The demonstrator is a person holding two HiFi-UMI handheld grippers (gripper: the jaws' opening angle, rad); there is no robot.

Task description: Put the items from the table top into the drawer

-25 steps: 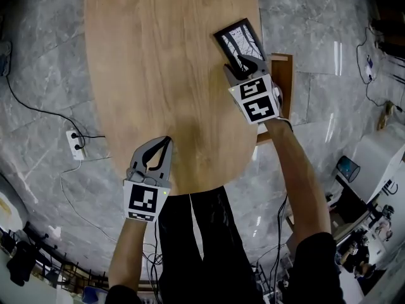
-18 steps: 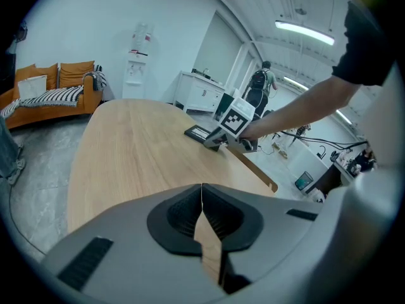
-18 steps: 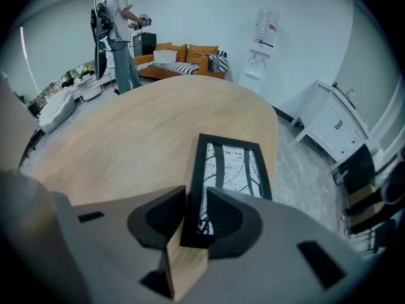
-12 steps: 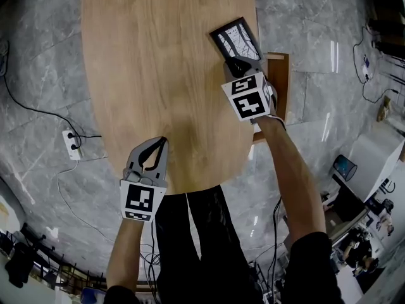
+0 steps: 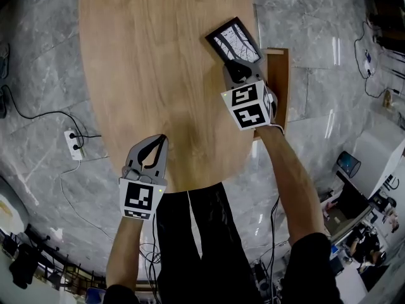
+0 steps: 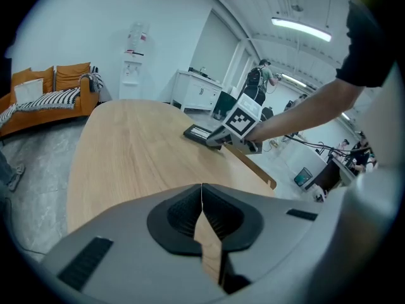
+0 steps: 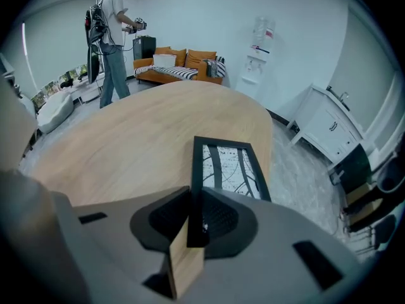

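Note:
A black picture frame [image 5: 235, 40] with a black-and-white print lies flat near the right edge of the oval wooden table [image 5: 158, 56]. My right gripper [image 5: 240, 65] has just been closing its jaws, and they now pinch the frame's near corner; in the right gripper view the frame [image 7: 231, 166] runs up from between the pads of my right gripper [image 7: 195, 198]. An open wooden drawer [image 5: 281, 81] sticks out beside that hand. My left gripper [image 5: 158, 141] hangs over the table's near end, shut and empty, its tips of the left gripper [image 6: 202, 189] meeting.
A power strip [image 5: 76, 144] with cables lies on the grey marble floor to the left. My legs stand at the table's near edge. Another person [image 7: 111, 37], an orange sofa [image 7: 177, 65] and a white cabinet [image 7: 329, 128] are beyond the table.
The right gripper's jaws have gone from wide open to closed on the frame's near corner. The left gripper has stayed where it was.

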